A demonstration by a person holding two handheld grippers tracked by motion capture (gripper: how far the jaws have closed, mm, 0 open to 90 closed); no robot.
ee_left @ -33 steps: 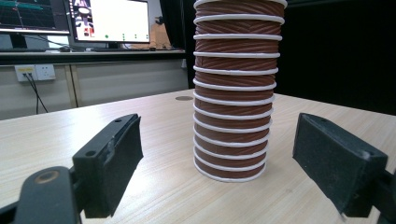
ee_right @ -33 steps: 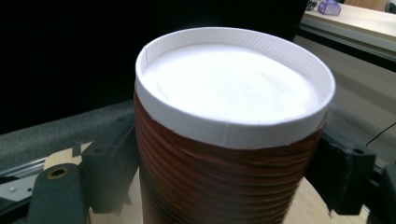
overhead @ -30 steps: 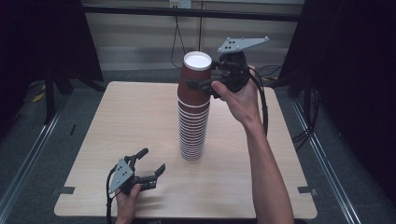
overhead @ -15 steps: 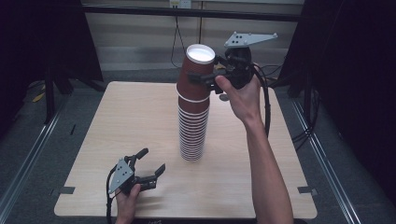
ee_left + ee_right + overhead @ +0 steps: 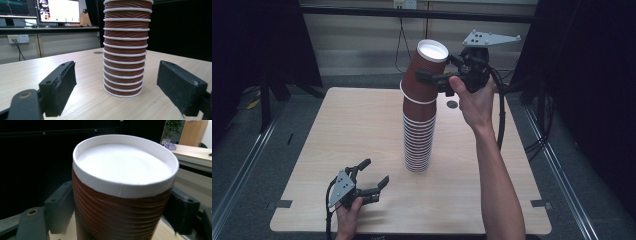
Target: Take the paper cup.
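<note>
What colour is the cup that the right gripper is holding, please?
The top cup is reddish-brown with ribbed sides and a white base, clearest in the right gripper view.

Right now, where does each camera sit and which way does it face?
High view: above the person's side, looking forward and down on the table. The left hand holds the open left gripper. The right hand holds the right gripper, shut on the top cup.
Left gripper view: low over the table, facing the stack past its own open jaws.
Right gripper view: close on the top cup between its own jaws.
Shared: the high and left gripper views both show the stack. The high and right gripper views both show the top cup.
</note>
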